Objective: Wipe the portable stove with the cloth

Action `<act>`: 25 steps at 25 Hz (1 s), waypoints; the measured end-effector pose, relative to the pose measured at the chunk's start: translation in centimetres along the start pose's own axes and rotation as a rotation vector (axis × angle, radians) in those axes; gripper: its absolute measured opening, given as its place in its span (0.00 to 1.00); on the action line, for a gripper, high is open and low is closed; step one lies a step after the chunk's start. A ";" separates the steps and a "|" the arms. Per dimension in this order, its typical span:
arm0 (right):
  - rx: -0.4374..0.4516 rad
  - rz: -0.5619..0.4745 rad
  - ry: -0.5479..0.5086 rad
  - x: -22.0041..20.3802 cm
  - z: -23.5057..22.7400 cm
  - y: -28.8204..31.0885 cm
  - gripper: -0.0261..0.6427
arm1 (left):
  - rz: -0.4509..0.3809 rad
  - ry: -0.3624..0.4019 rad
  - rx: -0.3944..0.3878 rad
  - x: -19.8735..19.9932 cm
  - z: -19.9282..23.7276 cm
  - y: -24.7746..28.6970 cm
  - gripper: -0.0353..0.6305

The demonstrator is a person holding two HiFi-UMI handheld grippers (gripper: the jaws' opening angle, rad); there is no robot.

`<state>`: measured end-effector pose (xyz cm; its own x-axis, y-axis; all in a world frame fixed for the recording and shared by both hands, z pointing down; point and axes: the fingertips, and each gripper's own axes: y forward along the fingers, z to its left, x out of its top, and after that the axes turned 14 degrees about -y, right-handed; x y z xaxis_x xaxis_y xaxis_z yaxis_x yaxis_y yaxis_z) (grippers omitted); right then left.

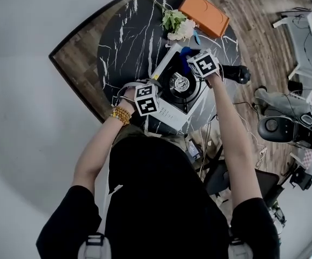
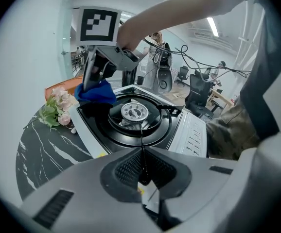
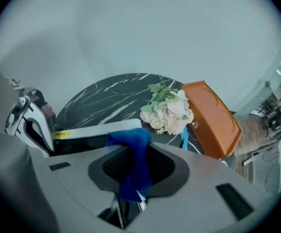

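Blue soft cloth [image 3: 133, 159], bunched, pinched in right gripper [image 2: 93, 81] jaws at portable stove [image 2: 179, 130] far corner, on marbled worktop [image 2: 43, 149]. Left gripper [image 2: 142, 159] jaws pressed together. Round steel burner [image 2: 134, 111] shows in left gripper view, not right.

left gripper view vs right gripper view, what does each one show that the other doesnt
Only the left gripper view: the round burner, the white control panel and office chairs in the room behind.
Only the right gripper view: a thin light blue item beside the flowers.
Both: the blue cloth clamped in the right gripper, the flowers, the orange case, the black marble table and the portable stove.
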<state>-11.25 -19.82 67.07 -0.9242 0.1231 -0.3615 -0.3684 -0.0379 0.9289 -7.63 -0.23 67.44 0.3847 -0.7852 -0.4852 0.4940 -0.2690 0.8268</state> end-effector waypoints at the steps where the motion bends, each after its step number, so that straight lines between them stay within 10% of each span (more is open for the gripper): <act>1: -0.013 -0.040 0.020 1.2 -0.2 -0.4 0.15 | -0.007 0.000 0.000 0.2 0.0 -0.1 0.07; 3: -0.060 -0.090 -0.028 3.6 0.4 -1.3 0.15 | -0.034 -0.005 0.000 0.5 0.0 -0.3 0.07; 8: -0.154 0.168 -0.744 4.6 5.3 1.5 0.15 | -0.130 -0.187 -0.013 0.4 0.1 -1.2 0.08; 11: -0.176 0.272 -0.960 4.7 6.5 2.9 0.14 | -0.147 -0.237 0.095 -1.6 0.7 -2.8 0.15; 25: -0.061 0.065 -0.821 4.8 20.0 1.1 0.15 | -0.322 -0.585 0.174 -8.2 3.9 -9.4 0.15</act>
<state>-14.06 0.51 68.01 -0.5851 0.8032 -0.1116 -0.3438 -0.1210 0.9312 -18.45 6.55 64.73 -0.2688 -0.8098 -0.5215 0.3614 -0.5866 0.7247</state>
